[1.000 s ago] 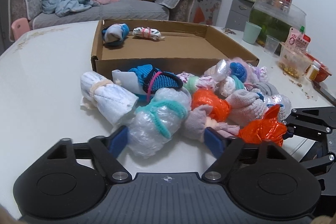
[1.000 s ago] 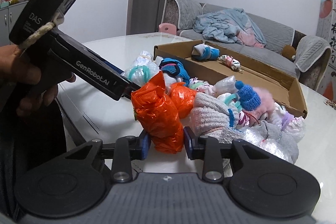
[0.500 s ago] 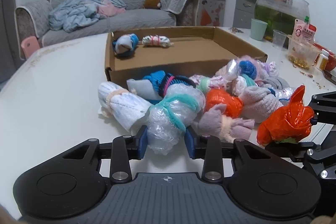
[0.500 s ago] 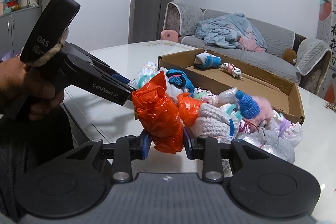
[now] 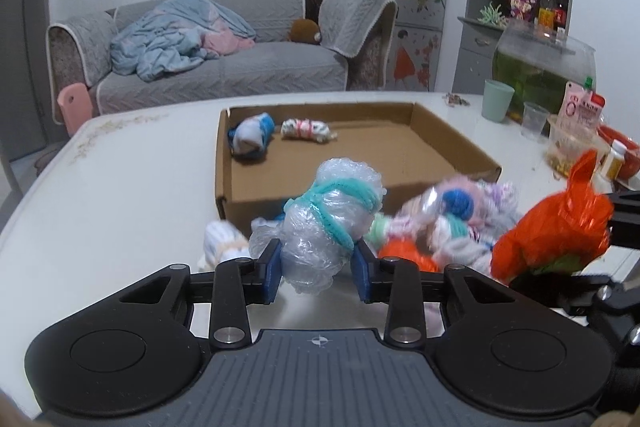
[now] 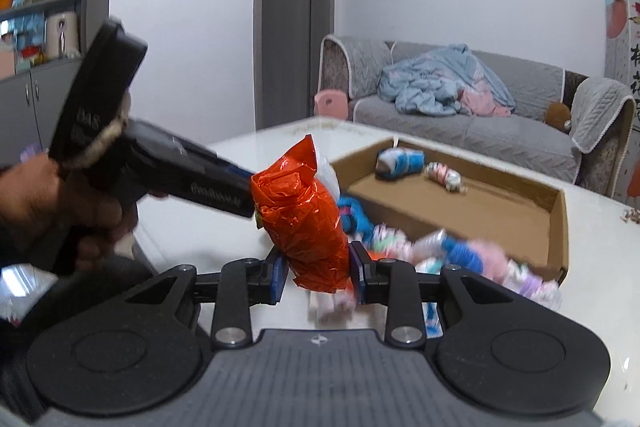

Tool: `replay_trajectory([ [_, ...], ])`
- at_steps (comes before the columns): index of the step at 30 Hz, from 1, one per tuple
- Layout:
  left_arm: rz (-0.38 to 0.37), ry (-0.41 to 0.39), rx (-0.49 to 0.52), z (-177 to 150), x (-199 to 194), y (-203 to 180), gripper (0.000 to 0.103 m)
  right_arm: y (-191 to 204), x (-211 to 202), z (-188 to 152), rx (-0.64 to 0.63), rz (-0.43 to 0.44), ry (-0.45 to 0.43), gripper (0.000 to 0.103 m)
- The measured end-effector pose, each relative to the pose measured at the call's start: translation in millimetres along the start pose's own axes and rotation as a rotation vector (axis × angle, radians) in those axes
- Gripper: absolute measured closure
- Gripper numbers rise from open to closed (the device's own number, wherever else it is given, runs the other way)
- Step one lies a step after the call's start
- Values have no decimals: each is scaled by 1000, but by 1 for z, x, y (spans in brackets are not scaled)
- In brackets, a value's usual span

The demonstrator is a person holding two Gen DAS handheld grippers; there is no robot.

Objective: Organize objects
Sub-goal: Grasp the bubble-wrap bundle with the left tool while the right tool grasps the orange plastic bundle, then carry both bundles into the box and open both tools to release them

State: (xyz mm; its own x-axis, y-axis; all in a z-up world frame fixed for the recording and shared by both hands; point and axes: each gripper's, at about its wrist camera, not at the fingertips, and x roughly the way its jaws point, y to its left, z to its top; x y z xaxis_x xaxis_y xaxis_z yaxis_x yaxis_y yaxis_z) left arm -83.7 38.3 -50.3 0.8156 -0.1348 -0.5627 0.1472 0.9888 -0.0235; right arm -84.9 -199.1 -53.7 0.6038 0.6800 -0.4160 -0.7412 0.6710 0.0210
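- Lifting is the change since a second ago: then, both bundles sat in or beside the pile on the desk (image 5: 120,211); now both are clear of it, held above the desk.
- Left gripper (image 5: 316,269): fingers closed narrow on the clear plastic bundle with the teal band (image 5: 326,223). A second ago these fingers stood wide around it; half a second ago they had closed.
- Right gripper (image 6: 318,273): fingers clamped on the orange plastic bundle (image 6: 306,223), as in both earlier frames, but raised higher now.
- Cardboard box (image 5: 236,199) lies just beyond the pile; it holds a blue-and-white roll (image 5: 252,137) and a pink-tied roll (image 5: 306,129), both unmoved.
- Judgement: two pick-ups are complete; the carry to the box looks like the step in hand. Most of the pile of bundles (image 5: 448,223) remains, so the task is early.
- Hard to read: the pile is motion-blurred in both views, so single items cannot be told apart.
- In the left view, the lower pile is hidden behind the held clear bundle and the gripper body.
- In the right view, the left gripper's fingers and its bundle are almost wholly hidden behind the orange bundle.
- Contents of either wrapped bundle cannot be told.
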Motion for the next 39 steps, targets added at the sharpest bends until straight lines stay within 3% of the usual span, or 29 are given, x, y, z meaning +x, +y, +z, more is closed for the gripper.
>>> replay_trajectory([
  [15,56,-42,36,50,17,6,61,-52,30,58,14,-56,-12,74],
  [25,68,-47,65,81,48,14,61,-80,68,75,47,-67,59,74],
  [39,55,35,61,114,134,34,60,-125,141,90,89,-94,240,74],
])
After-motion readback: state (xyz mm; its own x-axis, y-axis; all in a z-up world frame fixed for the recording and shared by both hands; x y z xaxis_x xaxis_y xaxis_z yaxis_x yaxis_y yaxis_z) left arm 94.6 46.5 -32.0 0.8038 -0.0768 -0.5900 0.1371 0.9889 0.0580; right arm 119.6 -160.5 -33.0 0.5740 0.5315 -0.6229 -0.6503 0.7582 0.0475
